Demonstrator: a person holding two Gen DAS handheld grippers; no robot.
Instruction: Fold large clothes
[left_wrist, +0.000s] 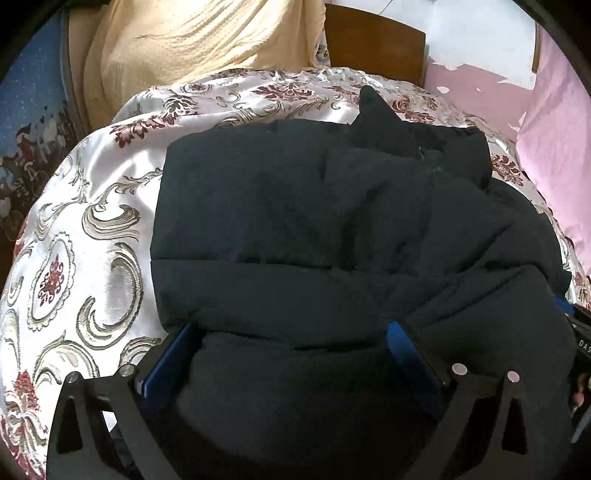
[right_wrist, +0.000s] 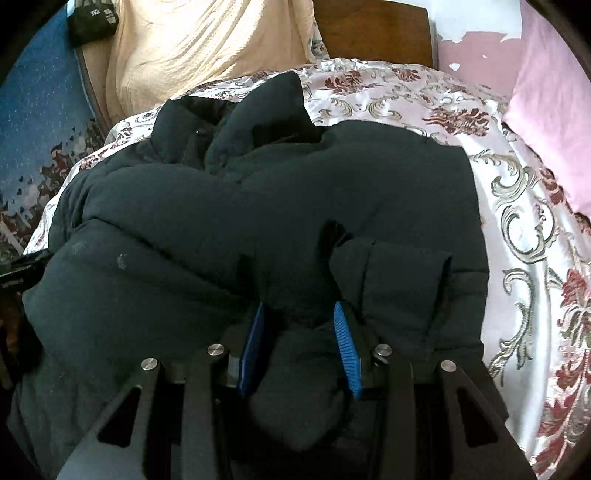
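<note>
A large dark padded jacket (left_wrist: 314, 221) lies spread on a patterned satin bedspread (left_wrist: 74, 240), its collar (left_wrist: 388, 122) at the far end. My left gripper (left_wrist: 291, 326) stands wide open over the near hem, and a padded bulge of the jacket fills the gap between its blue pads (left_wrist: 166, 365). In the right wrist view the jacket (right_wrist: 221, 206) shows a sleeve cuff (right_wrist: 406, 280) folded onto the body. My right gripper (right_wrist: 300, 306) is partly open, with a fold of jacket lying between its ribbed blue pads (right_wrist: 347, 347).
Bare bedspread (right_wrist: 517, 221) runs along both sides of the jacket. A cream knitted blanket (left_wrist: 184, 44) and a wooden headboard (left_wrist: 373, 40) are at the far end. Pink cloth (left_wrist: 554, 129) lies on the right, blue printed fabric (left_wrist: 29, 110) on the left. A small black item (right_wrist: 92, 18) sits far left.
</note>
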